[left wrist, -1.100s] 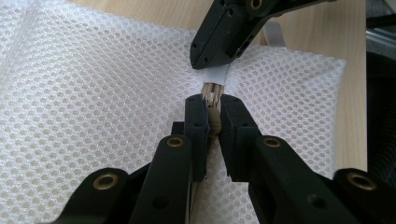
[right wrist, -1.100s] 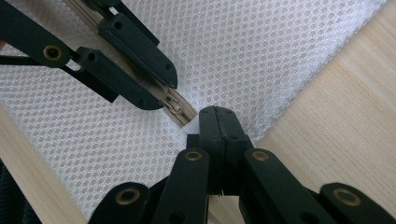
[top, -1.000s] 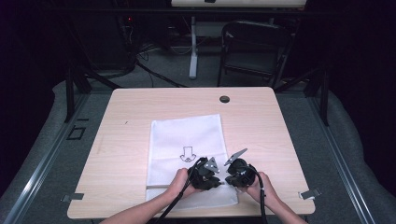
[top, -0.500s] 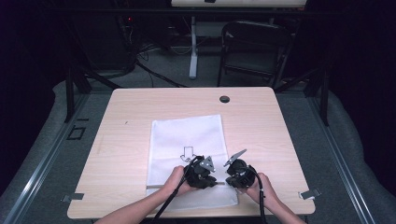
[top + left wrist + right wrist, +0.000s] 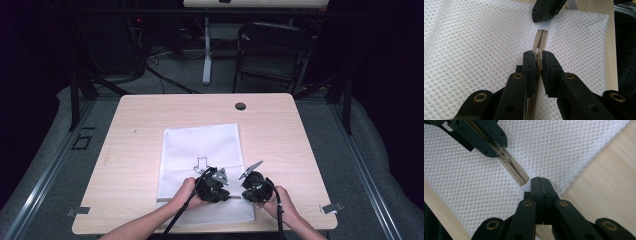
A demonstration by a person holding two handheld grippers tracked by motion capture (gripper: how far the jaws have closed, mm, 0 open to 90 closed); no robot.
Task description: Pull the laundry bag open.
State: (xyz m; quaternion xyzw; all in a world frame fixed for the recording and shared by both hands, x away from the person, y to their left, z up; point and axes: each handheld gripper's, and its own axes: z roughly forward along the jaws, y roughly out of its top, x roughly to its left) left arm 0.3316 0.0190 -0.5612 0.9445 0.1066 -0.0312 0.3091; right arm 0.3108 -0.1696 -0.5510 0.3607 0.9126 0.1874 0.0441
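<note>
So the white mesh bag (image 5: 202, 170) lies flat mid-table, left gripper (image 5: 537, 62) clamped on the zipper slider (image 5: 538, 53), right gripper (image 5: 540, 185) pinched shut on the bag's corner right by the zipper's end, so I'd guess barely any unzipping done.

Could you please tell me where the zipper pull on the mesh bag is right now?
The zipper pull sits between the left gripper jaws, near the mesh bag edge closest to the person.
</note>
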